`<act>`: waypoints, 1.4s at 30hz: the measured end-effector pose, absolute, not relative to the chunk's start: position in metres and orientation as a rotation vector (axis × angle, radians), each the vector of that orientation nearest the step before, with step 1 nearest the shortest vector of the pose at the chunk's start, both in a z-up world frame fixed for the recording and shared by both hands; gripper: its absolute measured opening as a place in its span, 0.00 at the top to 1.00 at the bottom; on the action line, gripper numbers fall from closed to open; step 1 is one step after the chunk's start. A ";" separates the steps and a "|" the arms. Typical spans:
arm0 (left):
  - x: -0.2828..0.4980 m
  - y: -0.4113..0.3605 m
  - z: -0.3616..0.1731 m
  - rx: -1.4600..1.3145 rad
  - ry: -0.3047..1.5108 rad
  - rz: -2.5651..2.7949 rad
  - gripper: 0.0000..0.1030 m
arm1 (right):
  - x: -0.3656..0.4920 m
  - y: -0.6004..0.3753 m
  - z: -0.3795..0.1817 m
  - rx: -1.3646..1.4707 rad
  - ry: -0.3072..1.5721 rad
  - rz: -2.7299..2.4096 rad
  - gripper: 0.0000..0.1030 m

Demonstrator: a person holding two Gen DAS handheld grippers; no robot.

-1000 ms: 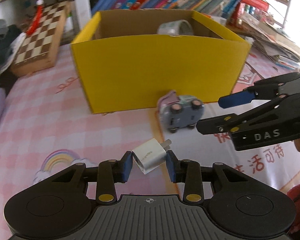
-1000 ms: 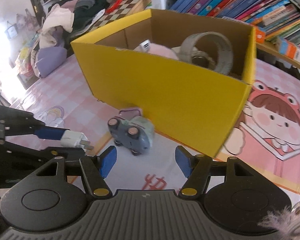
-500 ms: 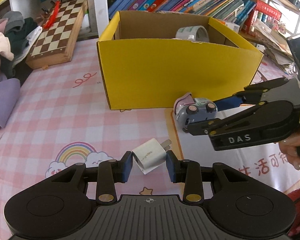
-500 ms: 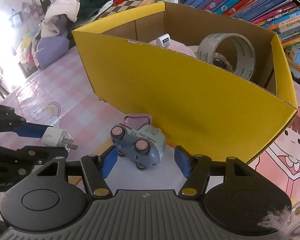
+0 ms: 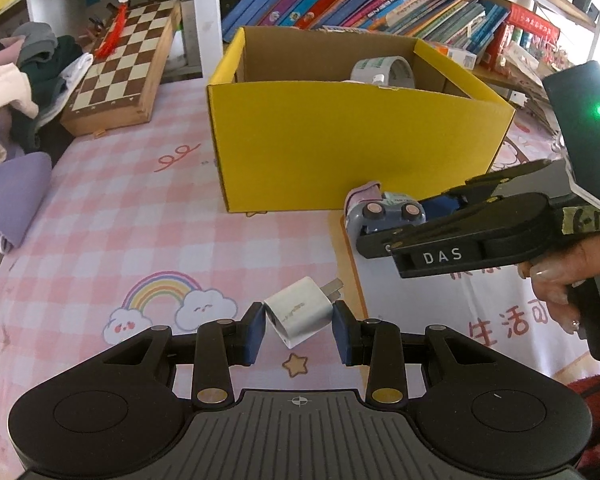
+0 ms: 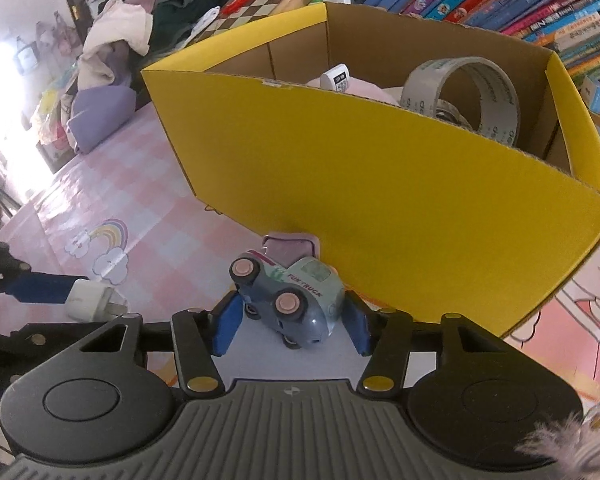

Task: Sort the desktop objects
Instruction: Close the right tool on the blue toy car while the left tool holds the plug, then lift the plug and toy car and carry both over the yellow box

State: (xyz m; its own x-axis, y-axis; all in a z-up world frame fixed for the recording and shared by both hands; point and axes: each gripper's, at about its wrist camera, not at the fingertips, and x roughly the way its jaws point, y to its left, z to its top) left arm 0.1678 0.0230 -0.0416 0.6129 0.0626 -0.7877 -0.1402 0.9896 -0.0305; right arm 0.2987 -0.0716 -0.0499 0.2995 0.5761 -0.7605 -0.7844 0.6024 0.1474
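My left gripper (image 5: pixel 299 334) is shut on a white plug charger (image 5: pixel 300 316), held above the pink tablecloth. A grey-blue toy truck (image 6: pixel 290 298) lies tipped on its side next to the yellow cardboard box (image 6: pixel 380 200); it also shows in the left wrist view (image 5: pixel 384 216). My right gripper (image 6: pixel 290 326) has its blue pads on either side of the truck, close to it; I cannot tell if they touch. The right gripper also shows in the left wrist view (image 5: pixel 428 216). The box holds a tape roll (image 6: pixel 466 94) and a small white device (image 6: pixel 336 76).
A wooden chessboard (image 5: pixel 120 68) lies at the back left beside a pile of clothes (image 5: pixel 16 80). Bookshelves with books (image 5: pixel 380 0) stand behind the box. A purple cushion (image 5: pixel 8 200) sits at the table's left edge.
My left gripper has drawn back from the box with the charger. My right gripper has moved forward around the toy truck and its pads have narrowed toward it.
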 end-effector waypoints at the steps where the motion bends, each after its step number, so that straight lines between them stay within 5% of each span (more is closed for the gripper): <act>1: 0.166 0.025 -0.040 -0.097 0.899 0.118 0.67 | 0.298 -0.071 -0.050 -0.268 0.881 0.915 0.50; 42: 0.179 0.034 0.004 -0.007 0.731 -0.608 0.67 | 0.197 -0.122 0.018 -0.287 0.878 0.387 0.50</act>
